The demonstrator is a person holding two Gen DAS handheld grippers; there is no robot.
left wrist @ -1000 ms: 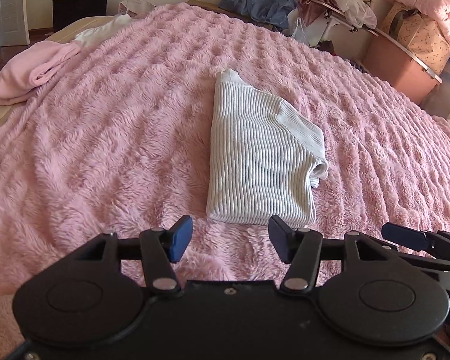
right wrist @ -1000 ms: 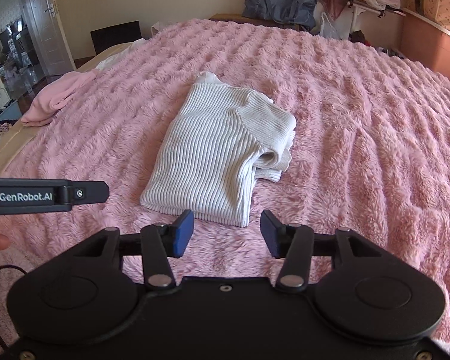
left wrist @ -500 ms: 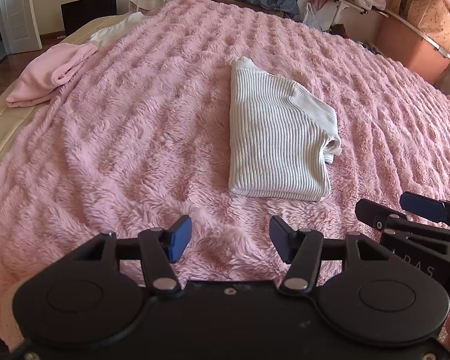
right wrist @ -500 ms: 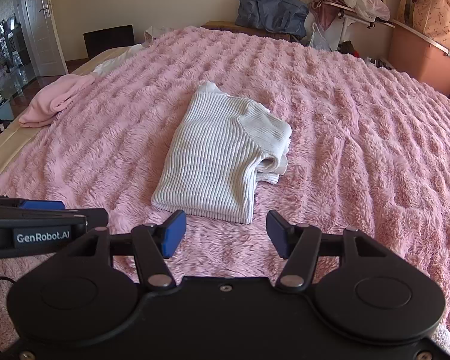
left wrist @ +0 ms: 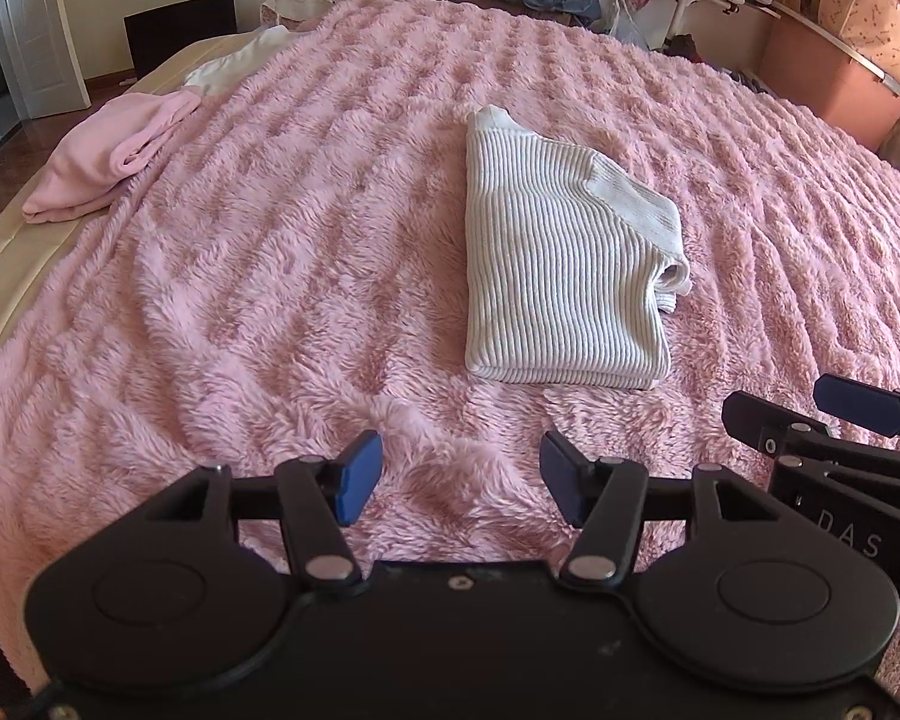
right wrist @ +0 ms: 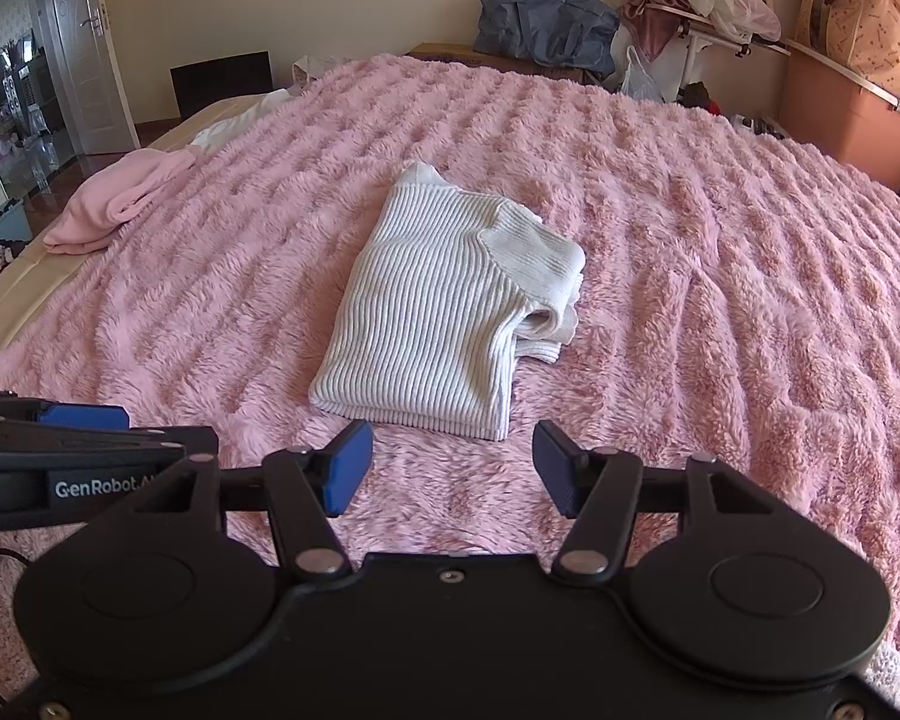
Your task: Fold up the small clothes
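Observation:
A white ribbed sweater [left wrist: 558, 276] lies folded into a compact rectangle on the pink fluffy blanket [left wrist: 270, 276]; it also shows in the right wrist view [right wrist: 444, 324]. My left gripper [left wrist: 461, 480] is open and empty, above the blanket short of the sweater's near edge. My right gripper [right wrist: 453, 468] is open and empty, also short of the near edge. The right gripper shows at the right edge of the left wrist view [left wrist: 834, 420], and the left gripper at the left edge of the right wrist view [right wrist: 84, 420].
A folded pink garment [left wrist: 108, 162] lies at the bed's far left edge, with a white garment [left wrist: 234, 63] behind it. Beyond the bed are a dark blue bag [right wrist: 546, 18], a clothes rack [right wrist: 702, 6] and a pink storage box [right wrist: 852, 114]. A door [right wrist: 84, 54] stands at left.
Both grippers have pulled back from the folded sweater and risen slightly, so it looks smaller and farther. Both stay open and empty. The sweater has not moved.

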